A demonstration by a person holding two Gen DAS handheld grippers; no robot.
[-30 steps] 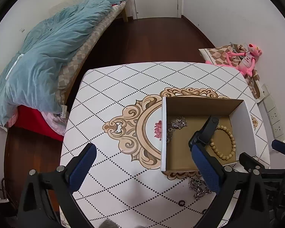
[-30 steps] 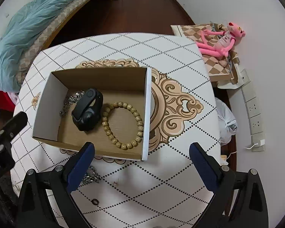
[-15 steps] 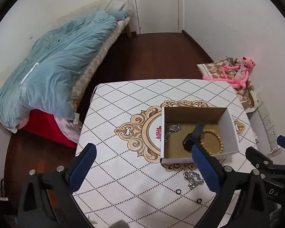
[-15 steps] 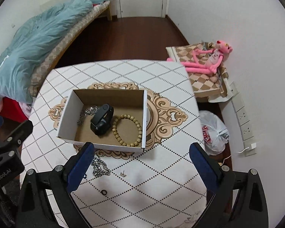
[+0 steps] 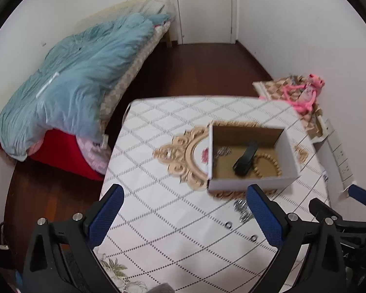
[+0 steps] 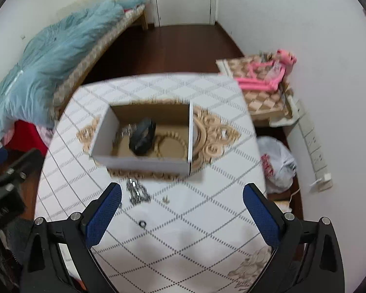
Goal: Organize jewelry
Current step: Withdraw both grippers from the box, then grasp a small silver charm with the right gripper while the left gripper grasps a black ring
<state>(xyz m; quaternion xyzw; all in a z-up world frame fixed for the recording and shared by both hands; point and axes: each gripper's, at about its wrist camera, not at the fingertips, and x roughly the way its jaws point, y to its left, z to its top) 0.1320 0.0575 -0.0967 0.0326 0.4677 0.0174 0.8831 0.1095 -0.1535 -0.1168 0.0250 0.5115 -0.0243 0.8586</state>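
Observation:
An open cardboard box (image 5: 288, 151) (image 6: 144, 163) stands on the patterned table. In it lie a black wristband (image 5: 245, 157) (image 6: 142, 136), a wooden bead bracelet (image 5: 268, 168) (image 6: 170, 144) and a silver chain (image 6: 125, 131). In front of the box, on the table, lie a silver chain heap (image 6: 136, 193) (image 5: 241, 207), a small stud (image 6: 165, 199) and a black ring (image 6: 142, 224) (image 5: 228, 225). My left gripper (image 5: 185, 217) and right gripper (image 6: 181, 216) are both open and empty, held high above the table's near side.
The white diamond-pattern table (image 5: 158, 146) (image 6: 202, 219) has a second small ring (image 5: 253, 238). A bed with a blue duvet (image 5: 73, 85) stands to the left. A pink plush toy (image 6: 268, 73), a plastic bag (image 6: 278, 166) and a power strip (image 6: 314, 146) lie to the right.
Both grippers have risen and pulled back from the box, so the box looks smaller and more of the room shows. Both stay open. The jewelry has not moved.

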